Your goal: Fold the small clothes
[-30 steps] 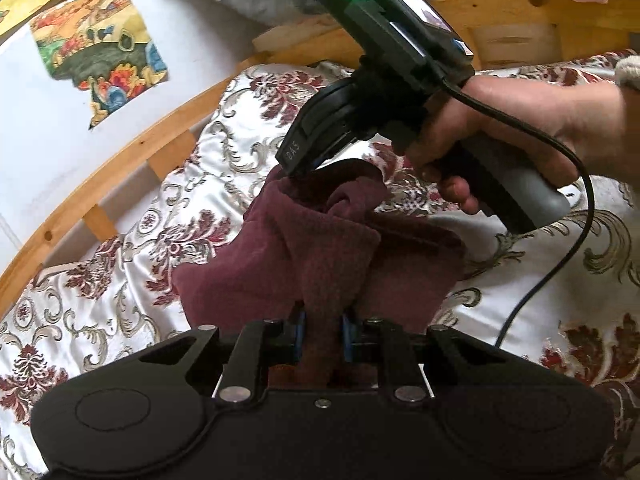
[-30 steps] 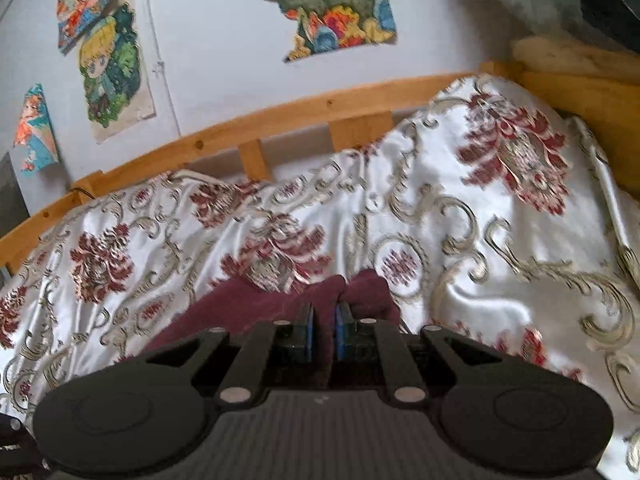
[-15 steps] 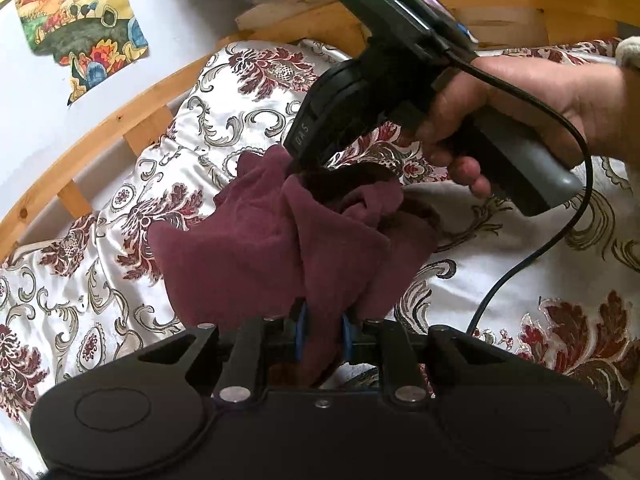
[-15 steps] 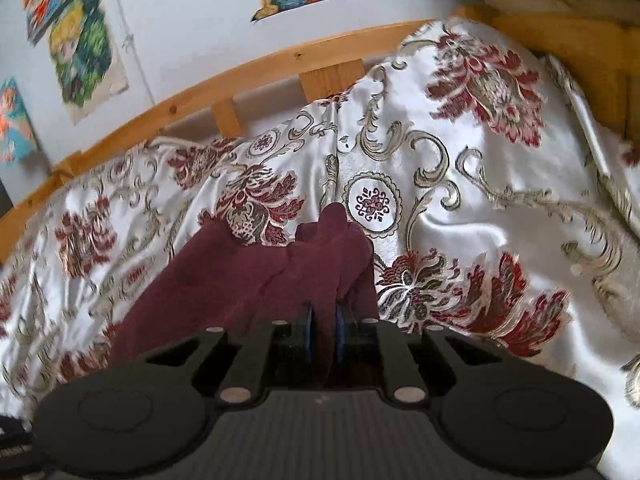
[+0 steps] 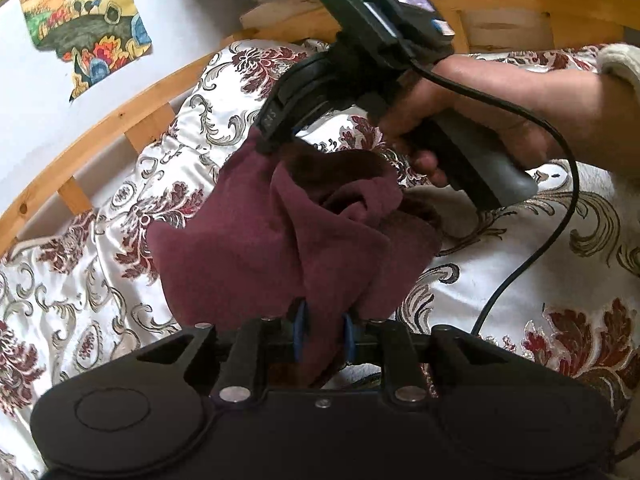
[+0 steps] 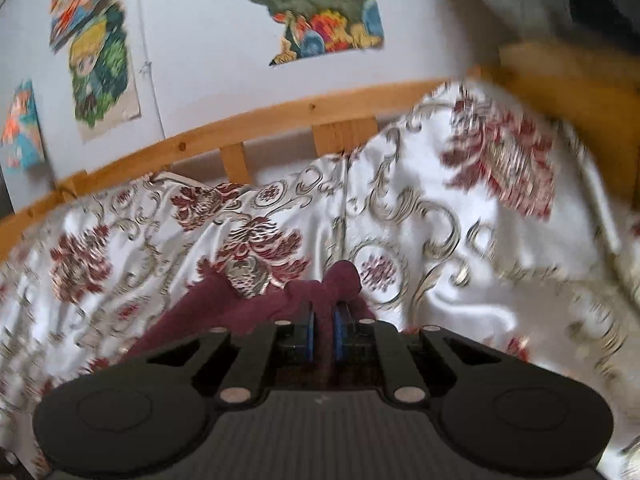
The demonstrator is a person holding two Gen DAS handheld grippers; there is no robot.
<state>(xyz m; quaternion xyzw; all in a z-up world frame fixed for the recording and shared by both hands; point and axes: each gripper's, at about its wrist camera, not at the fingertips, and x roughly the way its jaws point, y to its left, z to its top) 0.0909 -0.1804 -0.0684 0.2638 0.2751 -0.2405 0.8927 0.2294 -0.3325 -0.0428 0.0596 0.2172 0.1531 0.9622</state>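
wall (image 6: 208,60): white, torn posters (image 6: 316,12) | bed rail (image 6: 280,120): wood | bedspread (image 6: 440,280): floral satin

blurred: bedspread (image 6: 500,184) | hidden, perhaps: right gripper (image 5: 276,144) fingertips in garment (image 5: 256,248)

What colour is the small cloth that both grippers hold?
The cloth is dark maroon, plain, without pattern. The left wrist view shows it best.

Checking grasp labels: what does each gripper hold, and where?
Both hold the maroon fleece garment: left gripper, opening, on a near bunched fold; right gripper, closing, on its far edge.
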